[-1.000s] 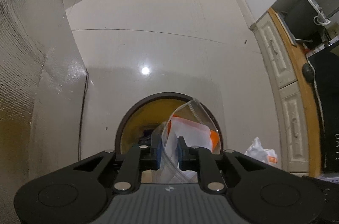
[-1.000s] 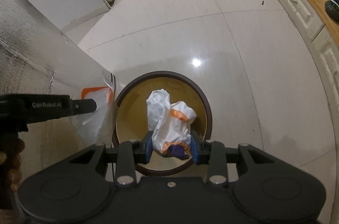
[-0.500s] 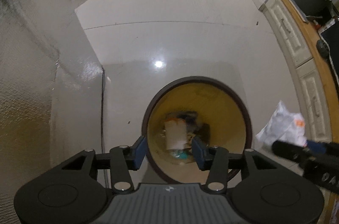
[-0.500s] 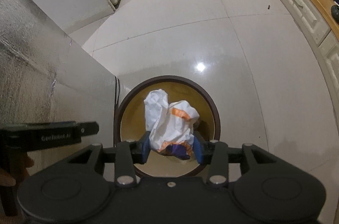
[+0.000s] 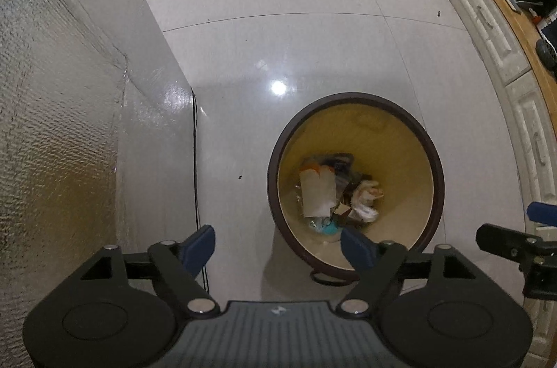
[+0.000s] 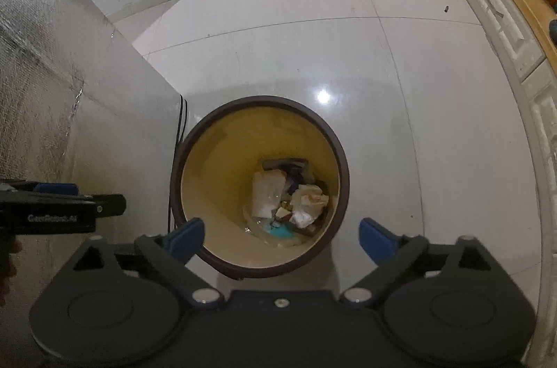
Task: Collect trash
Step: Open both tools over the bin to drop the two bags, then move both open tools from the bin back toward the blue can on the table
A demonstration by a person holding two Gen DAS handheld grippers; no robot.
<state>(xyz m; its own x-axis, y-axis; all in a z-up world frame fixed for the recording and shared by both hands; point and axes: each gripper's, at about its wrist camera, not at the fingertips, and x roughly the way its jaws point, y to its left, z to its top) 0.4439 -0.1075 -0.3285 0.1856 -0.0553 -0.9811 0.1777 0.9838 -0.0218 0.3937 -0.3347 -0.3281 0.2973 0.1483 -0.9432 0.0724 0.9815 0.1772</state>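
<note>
Standing upright, bin (image 6: 195, 138) mouth faces up; both grippers (image 5: 278, 241) (image 6: 282, 237) opening, empty

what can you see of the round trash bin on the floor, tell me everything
The trash bin is round and open-topped, with a dark brown rim and outer wall and a smooth yellowish inside. It stands upright on the glossy pale tiled floor, close beside a silvery textured panel, with a thin black cable running down next to it. Crumpled white wrappers, paper and a teal scrap lie at its bottom. Nothing grips it.

Pale lettering reading "GenRobot.AI" runs along the side of the left hand-held gripper (image 6: 62, 206).
</note>
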